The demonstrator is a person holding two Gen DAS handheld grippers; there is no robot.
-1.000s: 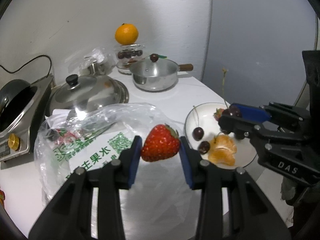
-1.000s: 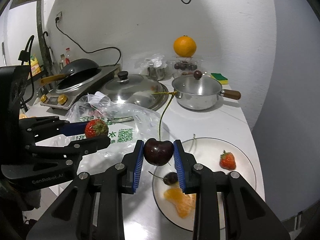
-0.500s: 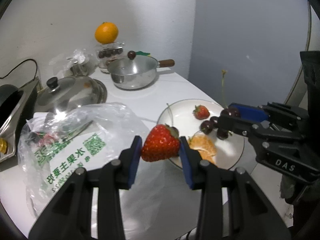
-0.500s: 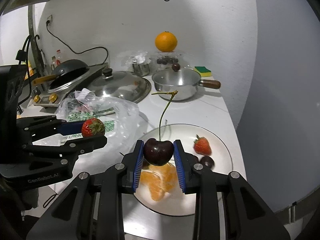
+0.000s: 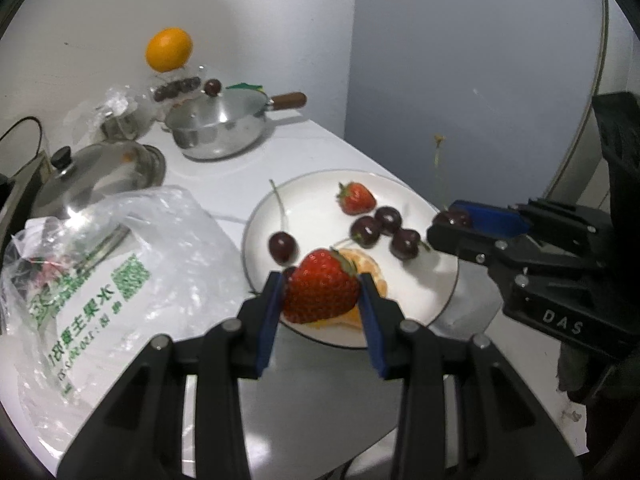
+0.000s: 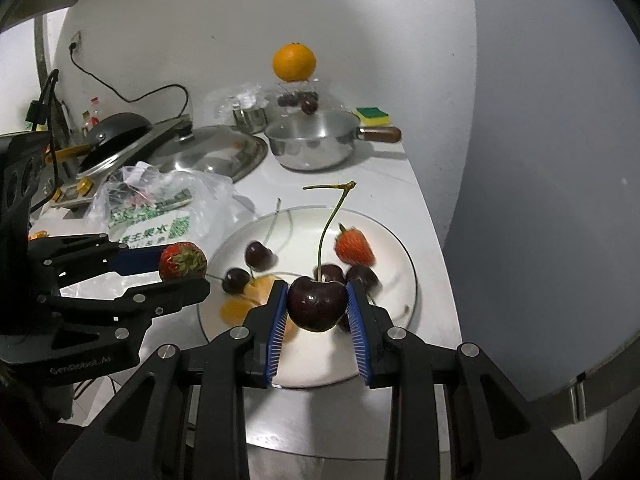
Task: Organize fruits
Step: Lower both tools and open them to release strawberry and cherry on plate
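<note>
**Two fruits carried to the plate**

Left tongs (image 5: 321,307) pinching a strawberry (image 5: 321,293); right tongs (image 6: 318,307) pinching a stemmed cherry (image 6: 317,303). Both poised above the near side of the white plate (image 6: 394,254), over orange segments (image 6: 236,308). Delivery step, probably. Next: lowering onto bare plate, then spreading.

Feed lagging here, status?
Left gripper shut on strawberry. Right gripper shut on cherry. Both over plate. Nothing blocking.
</note>
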